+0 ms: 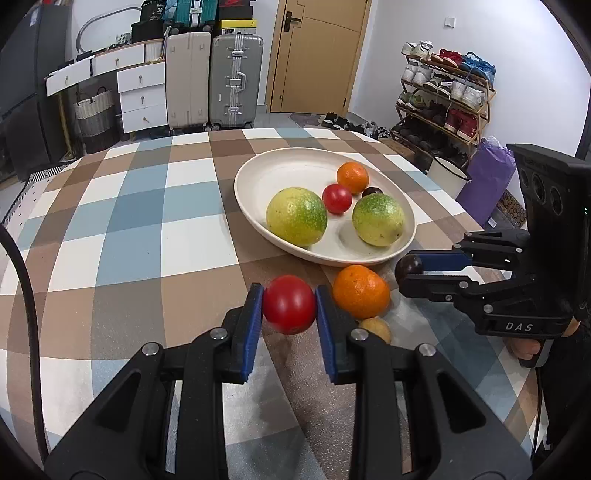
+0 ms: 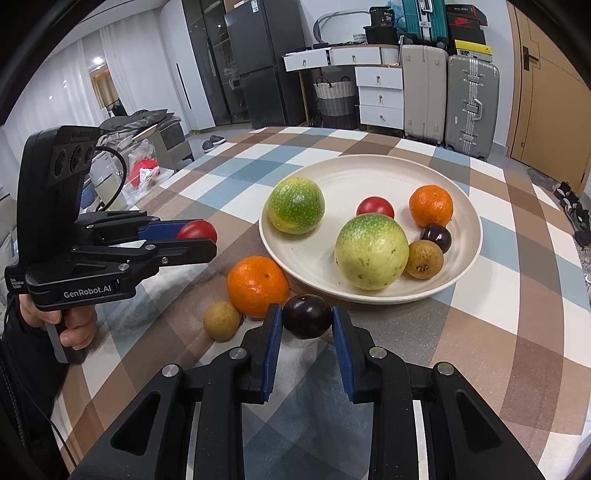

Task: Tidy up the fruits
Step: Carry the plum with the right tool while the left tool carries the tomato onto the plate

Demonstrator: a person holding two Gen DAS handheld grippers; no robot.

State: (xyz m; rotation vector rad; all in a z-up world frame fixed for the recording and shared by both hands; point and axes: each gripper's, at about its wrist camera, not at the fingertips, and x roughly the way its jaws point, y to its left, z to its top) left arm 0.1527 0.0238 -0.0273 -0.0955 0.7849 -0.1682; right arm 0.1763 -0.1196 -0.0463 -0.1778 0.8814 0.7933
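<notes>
Checked tablecloth [image 1: 129,221] fills both frames. Shallow cream plate [image 2: 461,258], mid-frame, holds two mottled green-yellow round fruits [image 2: 371,251], plus smaller ones. Left gripper [image 1: 290,304], bottom center, clamps glossy red tomato [image 1: 289,304]. Right gripper [image 2: 306,319] clamps smooth dark plum [image 2: 306,315]. Dimpled orange [image 2: 257,286] on cloth beside the plum.

Home entryway, suitcases [image 1: 236,81], shoe rack [image 1: 443,99], fridge [image 2: 258,62]

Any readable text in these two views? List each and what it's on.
"GenRobot.AI": side of the left gripper body.
"DAS": side of the right gripper body.
"30": black box stacked above the drawers.
Small white label at the left gripper's rear: too small to read.
Embossed lettering on both camera housings: blurred.
</notes>
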